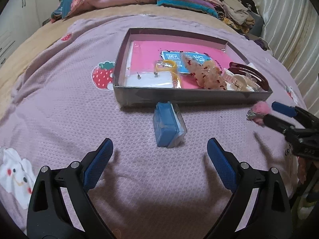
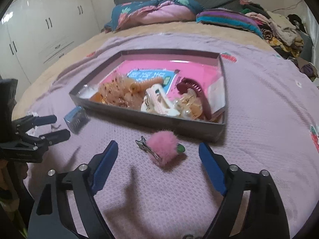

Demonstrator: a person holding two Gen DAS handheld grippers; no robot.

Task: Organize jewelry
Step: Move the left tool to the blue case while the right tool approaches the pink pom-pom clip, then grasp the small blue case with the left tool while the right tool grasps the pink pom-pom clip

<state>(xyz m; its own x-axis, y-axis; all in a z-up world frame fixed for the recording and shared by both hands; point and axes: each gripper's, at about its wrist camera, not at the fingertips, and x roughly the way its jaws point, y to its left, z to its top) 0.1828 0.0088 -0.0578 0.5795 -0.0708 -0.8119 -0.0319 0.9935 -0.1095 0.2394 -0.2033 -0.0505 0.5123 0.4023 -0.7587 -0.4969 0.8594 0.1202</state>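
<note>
Here, on a bed spread with a lilac strawberry-print blanket (image 2: 259, 99), two hand-held grippers hang over loose pieces waiting to be sorted. Nearest, the right gripper (image 2: 158, 151) has its blue fingers (image 2: 106, 159) spread wide with nothing clamped; a fluffy pink hair clip (image 2: 164, 152) lies on the blanket between and just ahead of the tips, touching neither. The clip's metal prong points left and slightly away, its long axis running roughly across the gap, green tip toward the right finger. The right hand is plainly the nearer one to it, and closing on it looks like the coming move. To its left, the left gripper (image 1: 160, 150) likewise stands wide apart and empty, a small blue box (image 1: 169, 124) lying just ahead of its tips, long side pointing away. Just beyond both, the shallow grey tray (image 1: 189, 96) holds claw clips, a dark red clip (image 1: 253, 73) and amber pieces on a pink card. Farther off, bedding is heaped at the headboard.
</note>
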